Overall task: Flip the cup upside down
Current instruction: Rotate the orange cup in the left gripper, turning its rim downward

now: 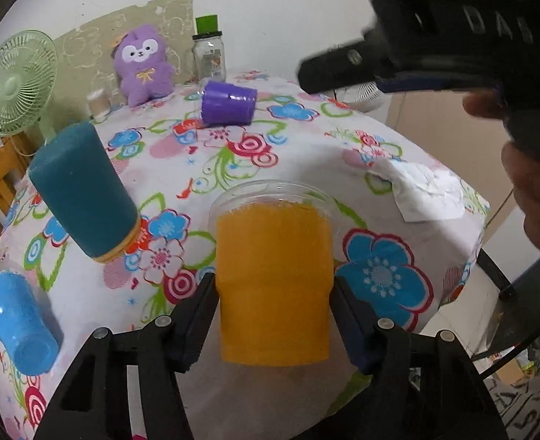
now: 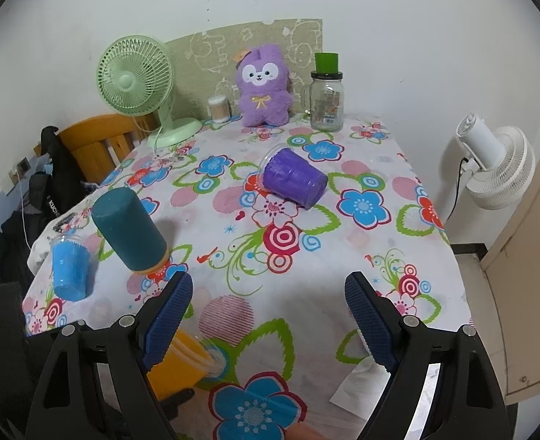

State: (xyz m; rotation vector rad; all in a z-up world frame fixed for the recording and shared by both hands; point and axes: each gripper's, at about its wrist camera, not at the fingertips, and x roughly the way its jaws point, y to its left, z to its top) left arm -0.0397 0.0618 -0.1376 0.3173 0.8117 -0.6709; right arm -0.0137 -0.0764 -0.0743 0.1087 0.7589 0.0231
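An orange cup (image 1: 273,286) with a clear rim lies tilted, mouth pointing away, between the fingers of my left gripper (image 1: 270,324), which is shut on it low over the floral tablecloth (image 1: 306,168). In the right wrist view the orange cup (image 2: 182,363) shows at the lower left behind my left finger. My right gripper (image 2: 268,315) is open and empty above the near part of the table. It also shows in the left wrist view (image 1: 398,58) at the upper right, held by a hand.
A teal cup (image 2: 128,229) stands upside down at the left. A blue cup (image 2: 70,271) stands upright near the left edge. A purple cup (image 2: 294,179) lies on its side mid-table. A green fan (image 2: 138,84), plush toy (image 2: 264,88), glass jar (image 2: 327,101) and white tissue (image 1: 427,190) are around.
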